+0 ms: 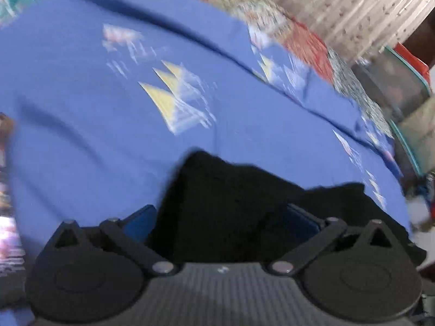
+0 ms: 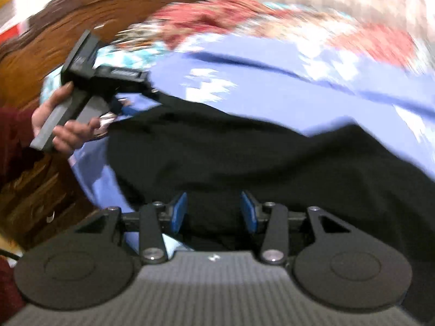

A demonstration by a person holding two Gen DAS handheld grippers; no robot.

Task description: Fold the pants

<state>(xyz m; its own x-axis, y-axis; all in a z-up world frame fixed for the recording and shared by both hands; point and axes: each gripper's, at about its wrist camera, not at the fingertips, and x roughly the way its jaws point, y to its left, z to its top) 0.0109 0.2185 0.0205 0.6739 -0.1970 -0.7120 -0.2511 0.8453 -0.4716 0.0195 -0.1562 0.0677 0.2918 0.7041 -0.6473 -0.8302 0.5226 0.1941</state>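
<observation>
Left gripper (image 1: 217,217) has black fabric pants (image 1: 233,206) bunched between its spread blue pads; whether it truly clamps them is unclear. Right gripper (image 2: 214,212) stands part-open around the pants (image 2: 244,157), which lie on a blue patterned bedsheet (image 1: 81,108).

Blue bedsheet (image 1: 114,125) spread wide, printed with pale yellow and white sail-like triangles (image 1: 174,100), creased in long dark folds. Beyond its far edge, a patchwork quilt (image 1: 307,43) in red, cream and green florals, blurred. Behind that, a pale curtain (image 1: 361,8) with small dark motifs, hanging in vertical pleats. At right edge, a stack of teal and red-rimmed containers (image 1: 407,76), details smeared. In the right wrist view, carved brown wooden headboard (image 2: 54,35) at left, with scalloped top; same blue sheet (image 2: 272,81) and red floral quilt (image 2: 375,40) beyond, plus a teal-and-white patterned cloth (image 2: 130,54) near the headboard
</observation>
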